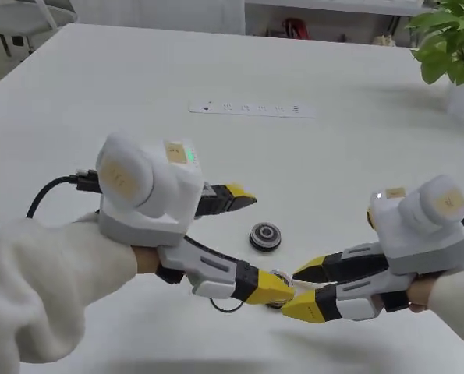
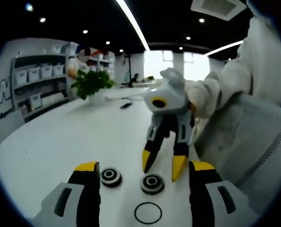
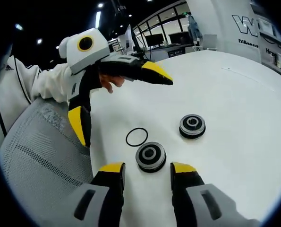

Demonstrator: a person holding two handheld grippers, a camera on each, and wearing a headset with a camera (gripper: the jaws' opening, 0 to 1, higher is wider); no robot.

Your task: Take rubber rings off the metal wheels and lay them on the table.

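A thin black rubber ring (image 3: 137,136) is lying flat on the white bench (image 1: 138,78), loose and touching nothing. Just beside it the near wheel (image 3: 150,156) is resting flat, and the far wheel (image 3: 192,126) is sitting a little apart from it, out in the open.

The right gripper (image 2: 161,172) is pointing down at the near wheel. Its jaws are standing parted, one yellow tip to each side of the wheel, and gripping nothing. Whether the tips are touching the wheel cannot be told.

The left gripper (image 2: 145,168) is facing it from the other side. Its jaws are spread very wide, with the ring and both wheels lying in front of the gap, and they are holding nothing either.

A cream sleeve (image 1: 44,288) is covering the arm behind the left gripper. Farther across the bench a long white strip (image 1: 253,108) is lying flat, and a green plant (image 1: 450,39) is standing at the far corner.
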